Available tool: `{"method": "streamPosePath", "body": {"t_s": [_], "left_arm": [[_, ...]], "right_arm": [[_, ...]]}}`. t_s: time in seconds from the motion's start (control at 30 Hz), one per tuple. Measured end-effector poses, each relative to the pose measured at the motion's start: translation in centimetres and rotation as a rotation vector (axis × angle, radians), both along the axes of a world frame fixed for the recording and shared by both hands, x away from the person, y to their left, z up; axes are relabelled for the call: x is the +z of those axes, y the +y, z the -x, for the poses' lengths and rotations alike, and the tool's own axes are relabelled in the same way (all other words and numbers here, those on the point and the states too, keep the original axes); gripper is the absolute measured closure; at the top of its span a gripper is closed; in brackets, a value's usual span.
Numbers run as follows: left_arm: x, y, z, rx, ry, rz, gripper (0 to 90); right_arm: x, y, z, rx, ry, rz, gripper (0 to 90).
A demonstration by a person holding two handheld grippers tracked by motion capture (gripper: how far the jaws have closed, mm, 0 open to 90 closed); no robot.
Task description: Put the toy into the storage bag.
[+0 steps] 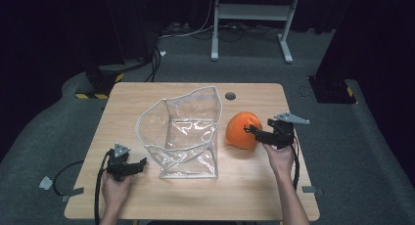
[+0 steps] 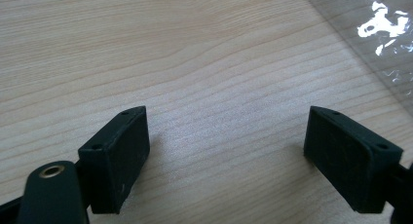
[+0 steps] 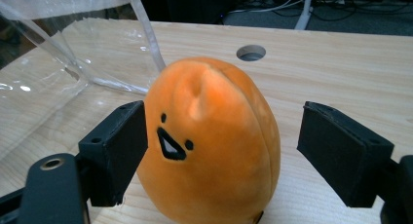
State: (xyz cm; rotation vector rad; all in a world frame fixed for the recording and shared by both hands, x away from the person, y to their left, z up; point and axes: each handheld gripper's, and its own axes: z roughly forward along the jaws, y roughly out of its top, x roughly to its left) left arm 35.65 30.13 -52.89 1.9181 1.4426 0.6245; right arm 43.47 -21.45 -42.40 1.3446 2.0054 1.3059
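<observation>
Orange plush [image 3: 214,141] on bench [image 1: 254,186], right of clear bag [image 1: 183,134]. Right gripper [image 3: 219,151] fingers wide around it, left gripper [image 2: 229,156] wide, empty. Soft, light (probably squashes): pinch mid-body.

The clear bag [image 1: 183,137] blocks mid-table; bare wood, apparently, flanks the orange plush [image 1: 242,130].

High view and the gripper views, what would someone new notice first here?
The bright orange plush toy with a small drawn face stands on the wooden table, between the open jaws of the right gripper. Left of it stands a clear plastic bag, mouth open. The left gripper hovers open over bare wood.
</observation>
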Motion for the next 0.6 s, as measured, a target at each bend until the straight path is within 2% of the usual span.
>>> {"method": "streamPosePath", "body": {"t_s": [0.1,0.23,0.3,0.6], "left_arm": [[0.0,0.0,0.0,0.000,0.000,0.000,17.0],[0.0,0.0,0.0,0.001,0.000,0.000,17.0],[0.0,0.0,0.0,0.001,-0.001,0.002,17.0],[0.0,0.0,0.0,0.000,0.000,0.000,17.0]], "right_arm": [[0.3,0.2,-0.2,0.009,-0.006,0.005,18.1],[0.4,0.5,-0.7,0.020,0.004,0.014,18.1],[0.2,0.8,-1.1,0.029,0.025,0.020,18.1],[0.1,1.2,-2.1,0.034,0.040,0.023,18.1]]}}
